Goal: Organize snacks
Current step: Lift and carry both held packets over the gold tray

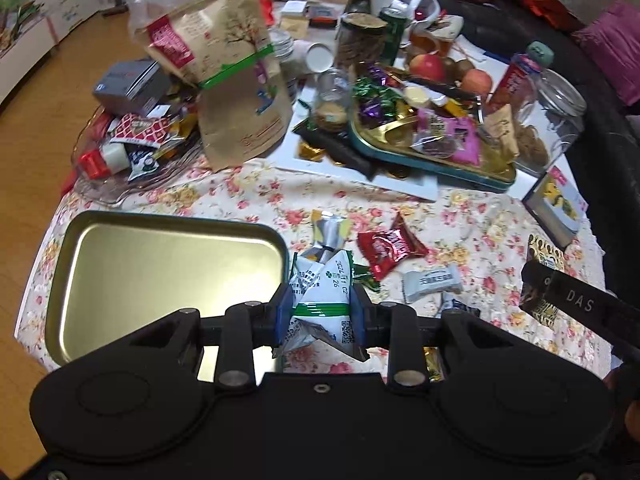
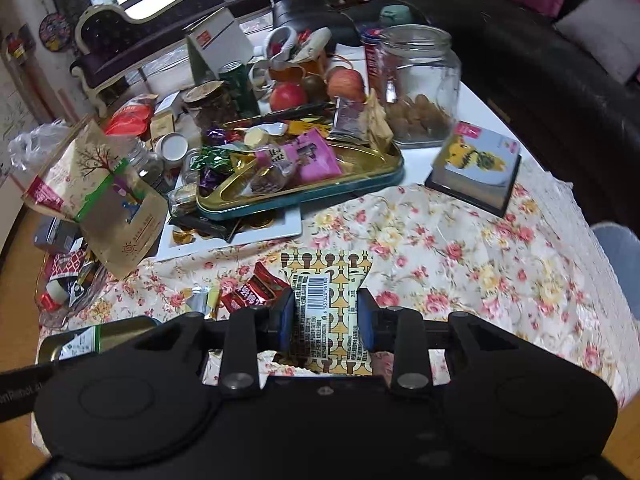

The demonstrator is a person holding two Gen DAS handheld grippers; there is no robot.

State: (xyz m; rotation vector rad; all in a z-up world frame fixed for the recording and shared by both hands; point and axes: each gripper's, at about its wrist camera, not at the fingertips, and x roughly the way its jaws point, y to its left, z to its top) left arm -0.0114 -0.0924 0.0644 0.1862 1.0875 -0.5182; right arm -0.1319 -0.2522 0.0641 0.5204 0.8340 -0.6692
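My left gripper point(image 1: 319, 317) is shut on a white and green snack packet point(image 1: 324, 288), held above the floral tablecloth just right of an empty gold tin tray point(image 1: 160, 264). My right gripper point(image 2: 326, 317) is shut on a yellow patterned snack packet point(image 2: 328, 300) with a barcode, lifted over the cloth. That same yellow packet point(image 1: 540, 280) and the right gripper's finger show at the right edge of the left wrist view. On the cloth lie a red candy packet point(image 1: 388, 248), a white wrapped snack point(image 1: 430, 282) and a small silver packet point(image 1: 330, 232).
A second gold tin tray point(image 2: 360, 184) full of candies and packets sits further back on a white board. A brown paper bag point(image 1: 236, 80), a glass jar point(image 2: 416, 80), apples point(image 2: 288, 96), a glass dish of snacks point(image 1: 120, 152) and a small boxed picture point(image 2: 476, 164) crowd the table.
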